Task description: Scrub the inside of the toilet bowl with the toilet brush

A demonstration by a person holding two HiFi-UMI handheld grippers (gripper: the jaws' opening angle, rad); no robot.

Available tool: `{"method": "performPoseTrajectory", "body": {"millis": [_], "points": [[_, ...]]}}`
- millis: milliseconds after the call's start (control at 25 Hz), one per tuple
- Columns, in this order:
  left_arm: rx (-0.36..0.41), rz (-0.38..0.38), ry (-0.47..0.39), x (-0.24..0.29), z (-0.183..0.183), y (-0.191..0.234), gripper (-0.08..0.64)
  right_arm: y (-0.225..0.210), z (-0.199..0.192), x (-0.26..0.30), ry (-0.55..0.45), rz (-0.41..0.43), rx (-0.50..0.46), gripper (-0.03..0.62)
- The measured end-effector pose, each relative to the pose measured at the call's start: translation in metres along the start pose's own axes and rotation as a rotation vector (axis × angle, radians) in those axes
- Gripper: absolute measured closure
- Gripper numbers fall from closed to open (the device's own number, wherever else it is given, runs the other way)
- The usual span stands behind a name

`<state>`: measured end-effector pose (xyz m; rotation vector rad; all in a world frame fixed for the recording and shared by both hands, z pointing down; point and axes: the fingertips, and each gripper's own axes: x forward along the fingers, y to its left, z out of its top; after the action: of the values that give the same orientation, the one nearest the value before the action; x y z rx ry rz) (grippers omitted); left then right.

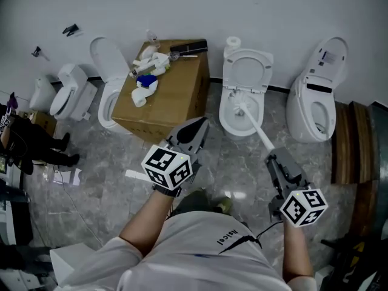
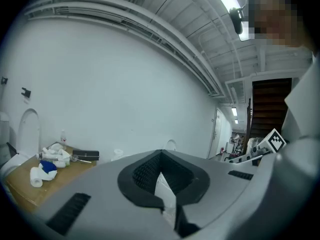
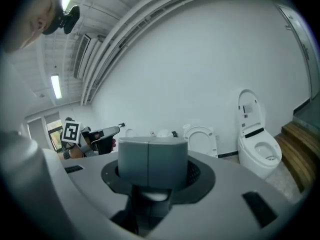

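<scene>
Four toilets (image 1: 315, 99) lining the wall; one cardboard box (image 1: 176, 99); one toilet brush (image 1: 253, 125); two grippers.
The right gripper (image 1: 273, 156) is clenching its fingers on the brush's white handle, with the brush head sitting inside the toilet bowl (image 1: 225, 120), third from the left, lid raised. The left gripper (image 1: 197, 126) is hovering beside the box, its fingers pressed together at the tips.

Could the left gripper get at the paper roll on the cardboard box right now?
Likely yes: nothing stands between the left gripper and the paper roll on the cardboard box, though its jaws are already shut on a white scrap.
</scene>
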<state>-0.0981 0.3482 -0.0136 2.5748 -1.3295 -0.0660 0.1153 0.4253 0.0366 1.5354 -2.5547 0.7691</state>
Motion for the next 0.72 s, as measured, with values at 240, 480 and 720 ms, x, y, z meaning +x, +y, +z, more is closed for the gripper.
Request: {"method": "performPoseTrajectory", "body": {"millis": [240, 480, 720], "points": [[-0.002, 0.034, -0.014, 0.002, -0.018, 0.011, 0.552, -0.038, -0.017, 0.006, 0.019, -0.019, 0.163, 0.434], [0.002, 0.027, -0.012, 0.032, -0.027, 0.036, 0.552, -0.069, -0.021, 0.035, 0.056, -0.055, 0.230, 0.434], [0.012, -0.004, -0.008, 0.091, -0.034, 0.087, 0.552, -0.090, -0.013, 0.102, 0.105, -0.088, 0.229, 0.434]]}}
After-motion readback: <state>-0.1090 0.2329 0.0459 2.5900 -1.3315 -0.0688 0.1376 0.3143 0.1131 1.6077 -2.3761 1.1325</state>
